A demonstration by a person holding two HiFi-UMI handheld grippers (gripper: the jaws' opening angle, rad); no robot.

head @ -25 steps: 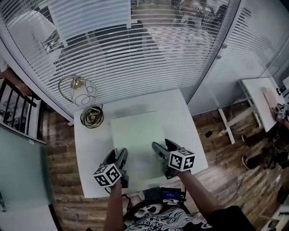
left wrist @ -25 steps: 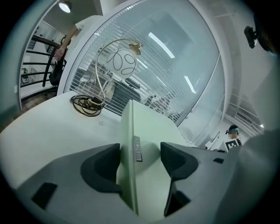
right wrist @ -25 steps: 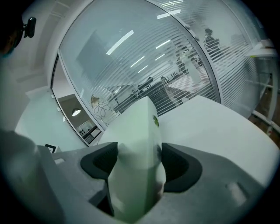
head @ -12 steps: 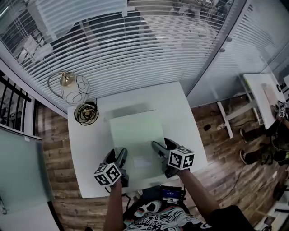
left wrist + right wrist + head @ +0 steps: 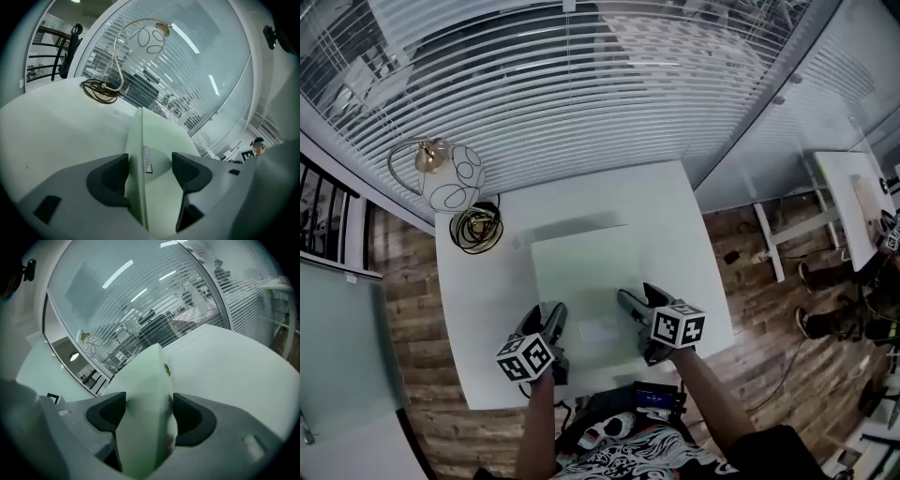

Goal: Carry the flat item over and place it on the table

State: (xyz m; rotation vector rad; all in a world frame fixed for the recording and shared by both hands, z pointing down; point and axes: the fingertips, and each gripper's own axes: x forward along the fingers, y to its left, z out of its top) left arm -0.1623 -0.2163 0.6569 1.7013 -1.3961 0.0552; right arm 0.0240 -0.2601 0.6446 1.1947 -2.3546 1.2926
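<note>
A flat pale green item is held level over the white table, and a shadow shows on the table past its far edge. My left gripper is shut on its near left edge. My right gripper is shut on its near right edge. In the left gripper view the item runs edge-on between the jaws of the left gripper, with a small grey tab on its face. In the right gripper view the item fills the gap of the right gripper.
A globe lamp on a brass arm and a coiled cord stand at the table's far left corner. A curved glass wall with blinds rises behind the table. Another white table stands at the right, on wooden floor.
The head view has shifted a little, so the lamp sits slightly higher in the picture. Both grippers still hold the item in about the same place over the table.
</note>
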